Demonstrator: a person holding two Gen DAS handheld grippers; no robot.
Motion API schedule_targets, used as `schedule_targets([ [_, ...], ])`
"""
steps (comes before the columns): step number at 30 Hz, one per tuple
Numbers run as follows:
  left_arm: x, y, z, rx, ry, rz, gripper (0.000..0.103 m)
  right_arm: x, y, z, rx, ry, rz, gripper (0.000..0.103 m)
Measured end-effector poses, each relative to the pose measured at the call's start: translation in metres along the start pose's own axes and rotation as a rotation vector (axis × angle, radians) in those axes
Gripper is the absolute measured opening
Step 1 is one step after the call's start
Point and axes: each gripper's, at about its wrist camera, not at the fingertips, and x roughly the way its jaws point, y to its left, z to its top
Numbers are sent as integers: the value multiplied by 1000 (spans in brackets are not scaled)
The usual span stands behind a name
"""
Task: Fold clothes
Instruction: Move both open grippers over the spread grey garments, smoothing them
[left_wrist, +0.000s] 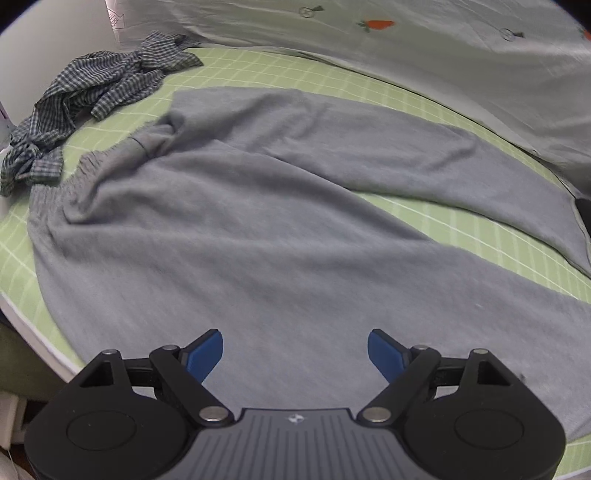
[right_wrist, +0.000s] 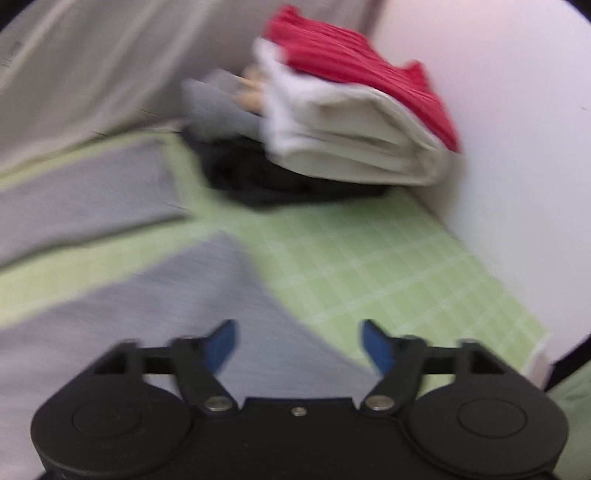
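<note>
Checked cloth (left_wrist: 92, 99), crumpled, sits in the upper left of my left wrist view, at the far left edge of the green grid mat (left_wrist: 258, 66). Right of it the grey trousers (left_wrist: 258, 229) lie spread flat across the mat and fill the middle of the frame, their gathered waistband (left_wrist: 85, 173) at the left, just beside the checked cloth, and their two legs running off to the right with a wedge of mat showing between them. Along the top of the frame a pale sheet with carrot prints (left_wrist: 406, 44) borders the mat. My left claw (left_wrist: 295, 350) hangs over the near leg at the bottom centre, its blue pads (left_wrist: 205, 354) spread wide and gripping nothing. In my right wrist view, which is blurred, the two grey leg ends (right_wrist: 110, 206) lie at the left and centre on the same mat (right_wrist: 369, 266). At the upper centre a stack of folded clothes (right_wrist: 351, 144) stands against the white wall (right_wrist: 498, 147), pale folds over something dark, with a red piece (right_wrist: 362, 66) on top. My right claw (right_wrist: 299, 343) hovers at the bottom centre over the edge of the near leg, jaws wide apart and empty.
</note>
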Motion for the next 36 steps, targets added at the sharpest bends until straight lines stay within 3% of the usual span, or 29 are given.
schedule_targets([
  [8, 24, 106, 71, 1, -50, 8, 86, -37, 149, -8, -31, 23, 155, 98],
  [14, 50, 185, 133, -10, -84, -21, 84, -57, 250, -22, -56, 46, 173, 99],
  [20, 88, 211, 197, 51, -107, -79, 81, -60, 318, -22, -56, 100, 211, 103],
  [28, 151, 214, 252, 135, -108, -142, 80, -35, 361, -12, -21, 173, 186, 103],
  [33, 171, 220, 265, 142, -83, -225, 50, -35, 374, -10, -77, 182, 152, 103],
  [36, 173, 218, 265, 157, -84, -256, 40, -34, 376, -11, -86, 195, 147, 103],
])
